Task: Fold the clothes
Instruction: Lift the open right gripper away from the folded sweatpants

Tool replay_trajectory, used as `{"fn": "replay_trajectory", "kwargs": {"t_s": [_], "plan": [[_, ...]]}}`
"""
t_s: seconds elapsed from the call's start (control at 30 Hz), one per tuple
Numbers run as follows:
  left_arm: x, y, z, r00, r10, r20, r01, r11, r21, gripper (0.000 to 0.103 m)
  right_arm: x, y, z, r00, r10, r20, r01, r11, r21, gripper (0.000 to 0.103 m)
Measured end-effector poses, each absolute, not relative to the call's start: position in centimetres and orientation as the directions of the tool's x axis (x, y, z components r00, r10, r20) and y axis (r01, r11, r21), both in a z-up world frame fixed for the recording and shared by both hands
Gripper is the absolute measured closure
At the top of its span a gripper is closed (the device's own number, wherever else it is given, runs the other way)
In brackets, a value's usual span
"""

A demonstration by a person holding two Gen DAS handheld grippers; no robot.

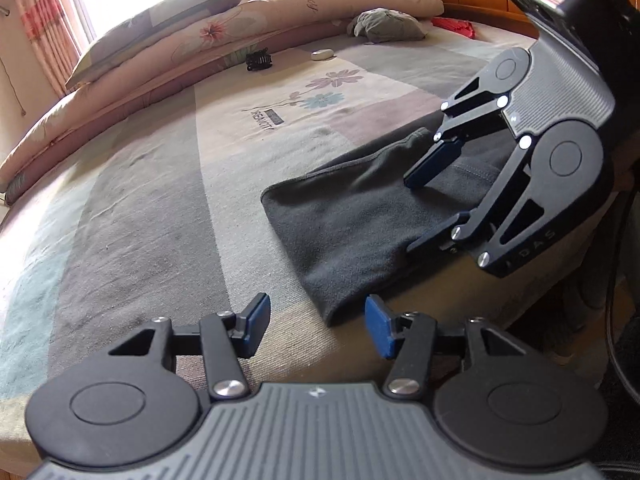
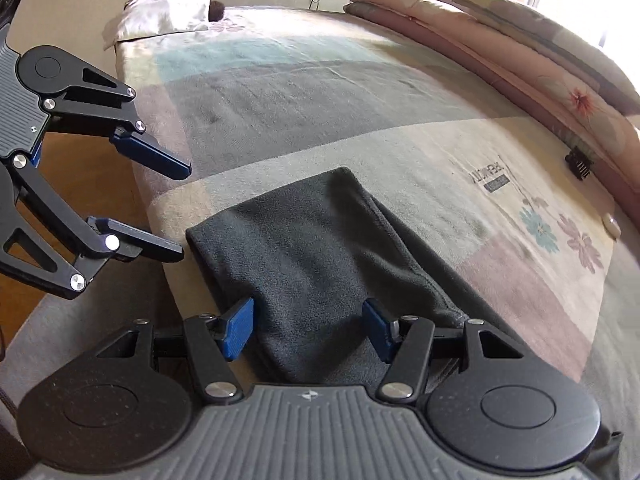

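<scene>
Dark grey fleece garment (image 2: pixel 312 248), folded narrow, long axis running inward from the bed's (image 2: pixel 360 92) near edge; my right gripper (image 2: pixel 308 330) wide astride its near end, left gripper (image 1: pixel 316 330) wide beside.

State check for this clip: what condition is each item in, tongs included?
Left tongs: open, empty, at the garment's near corner.
Right tongs: open, straddling the garment's near end, gripping nothing.
Dark grey garment: folded into a long strip, flat at the bed's edge.
Quilt: folded, along the far side.
Hair clip: lying loose on the bedcover.
</scene>
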State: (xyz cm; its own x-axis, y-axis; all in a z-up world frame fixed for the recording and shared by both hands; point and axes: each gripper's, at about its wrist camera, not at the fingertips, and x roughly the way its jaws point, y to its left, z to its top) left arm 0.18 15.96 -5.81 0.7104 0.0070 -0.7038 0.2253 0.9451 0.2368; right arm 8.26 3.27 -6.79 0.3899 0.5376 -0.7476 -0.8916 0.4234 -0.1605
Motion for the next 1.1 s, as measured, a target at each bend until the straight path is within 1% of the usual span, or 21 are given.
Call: {"fn": "replay_trajectory", "kwargs": {"t_s": [0.1, 0.17, 0.3, 0.53, 0.67, 0.83, 0.9, 0.97, 1.03, 1.1], "plan": [[0.7, 15.7, -6.2, 0.722, 0.046, -0.69, 0.198, 0.942, 0.271, 0.049, 8.6, 3.0, -5.8, 0.402, 0.565, -0.721, -0.881, 0.454, -0.135, 0.039], [1.0, 15.4, -6.6, 0.721, 0.045, -0.691, 0.21, 0.937, 0.28, 0.049, 8.8, 2.8, -5.4, 0.41, 0.569, -0.713, -0.873, 0.471, -0.126, 0.039], [1.3, 14.0, -7.5, 0.732, 0.068, -0.678, 0.26, 0.892, 0.371, 0.049, 9.2, 2.4, -5.0, 0.403, 0.575, -0.713, -0.868, 0.486, -0.099, 0.039], [1.1, 12.5, -7.9, 0.778, 0.112, -0.618, 0.284, 0.815, 0.505, 0.047, 9.4, 2.0, -5.0, 0.392, 0.583, -0.712, -0.86, 0.508, -0.057, 0.039], [1.1, 11.7, -8.2, 0.801, 0.131, -0.584, 0.292, 0.766, 0.572, 0.047, 9.6, 1.6, -5.3, 0.396, 0.572, -0.719, -0.853, 0.518, -0.059, 0.038], [0.7, 13.4, -8.3, 0.761, 0.165, -0.627, 0.27, 0.798, 0.538, 0.047, 10.0, 0.8, -6.9, 0.383, 0.528, -0.758, -0.847, 0.527, -0.06, 0.033], [0.1, 14.2, -7.7, 0.746, 0.152, -0.648, 0.272, 0.819, 0.506, 0.047, 10.0, 0.4, -7.4, 0.381, 0.515, -0.768, -0.847, 0.528, -0.066, 0.032], [-0.5, 14.8, -6.7, 0.743, 0.12, -0.659, 0.282, 0.836, 0.47, 0.047, 9.8, 0.0, -7.0, 0.384, 0.526, -0.759, -0.847, 0.527, -0.064, 0.032], [-0.7, 15.3, -5.4, 0.758, 0.078, -0.647, 0.279, 0.858, 0.431, 0.047, 9.6, -0.1, -6.5, 0.392, 0.541, -0.744, -0.848, 0.527, -0.063, 0.031], [-0.3, 15.7, -4.2, 0.778, 0.032, -0.627, 0.261, 0.891, 0.37, 0.044, 9.6, 0.0, -6.6, 0.392, 0.545, -0.741, -0.848, 0.527, -0.06, 0.029]]}}
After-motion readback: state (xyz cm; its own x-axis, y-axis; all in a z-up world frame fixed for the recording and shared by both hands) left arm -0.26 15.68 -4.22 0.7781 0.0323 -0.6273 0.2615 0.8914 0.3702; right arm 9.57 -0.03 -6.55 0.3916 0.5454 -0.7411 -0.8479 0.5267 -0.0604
